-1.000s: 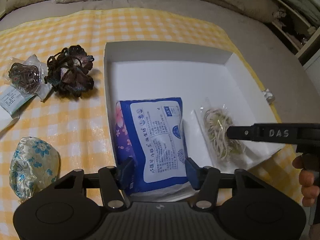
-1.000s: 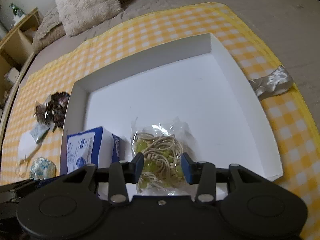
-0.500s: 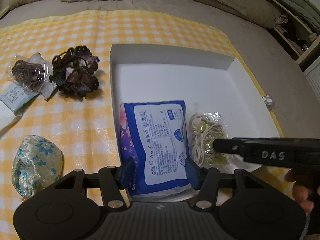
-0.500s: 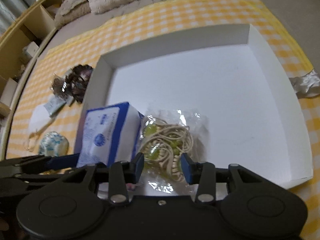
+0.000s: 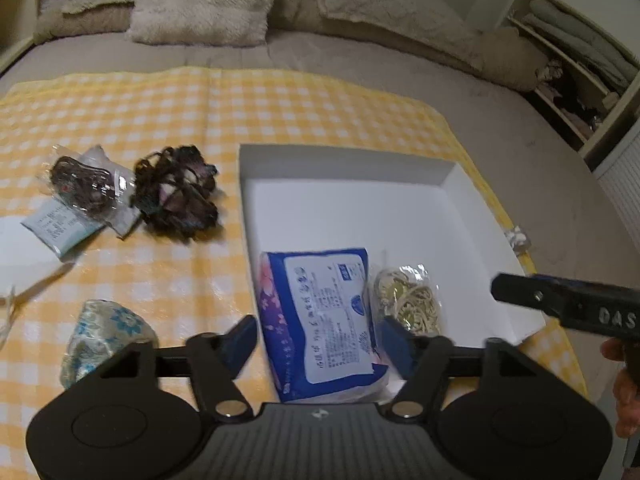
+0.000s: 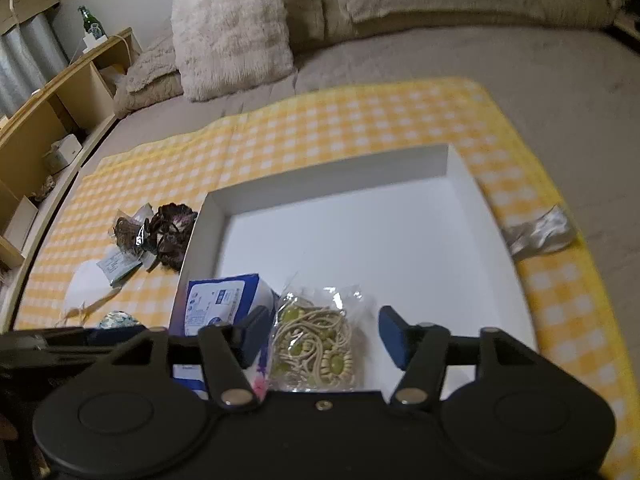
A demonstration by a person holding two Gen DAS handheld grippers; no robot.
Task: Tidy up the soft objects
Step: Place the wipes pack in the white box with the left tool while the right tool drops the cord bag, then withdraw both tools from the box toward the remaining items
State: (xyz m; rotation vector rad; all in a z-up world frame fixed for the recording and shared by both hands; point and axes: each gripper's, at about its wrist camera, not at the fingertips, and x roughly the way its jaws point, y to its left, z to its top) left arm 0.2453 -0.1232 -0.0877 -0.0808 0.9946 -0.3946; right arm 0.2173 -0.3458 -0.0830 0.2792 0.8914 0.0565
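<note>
The soft blue-and-white plastic tissue pack (image 5: 326, 320) lies flat in the near-left corner of the shallow white cardboard box (image 5: 472, 216), printed side up, its long axis running straight away from the left tongs (image 5: 320, 342). Those tongs are spread wide, 1 blue pad (image 5: 236, 340) on each side of the pack's near end, and neither pad seems to press on it.

Just right of the pack, touching it or nearly so, sits a crinkly clear bag of cream elastic hair ties with green beads (image 6: 316, 344). It's roughly square, so no real long axis. The right tongs (image 6: 320, 338) are spread too, with the bag lying loose between the fingers.

Left of the left tongs, out on the yellow-and-white checked cloth (image 5: 168, 120), there's a rounded pouch of shiny blue floral fabric (image 5: 102, 338). Further ahead and left is a dark frilly scrunchie bundle (image 5: 176, 196), then a clear packet of dark hair ties (image 5: 80, 188) resting on a small pale printed sachet (image 5: 56, 228). A fluffy cream pillow (image 6: 232, 32) lies well beyond the cloth.
</note>
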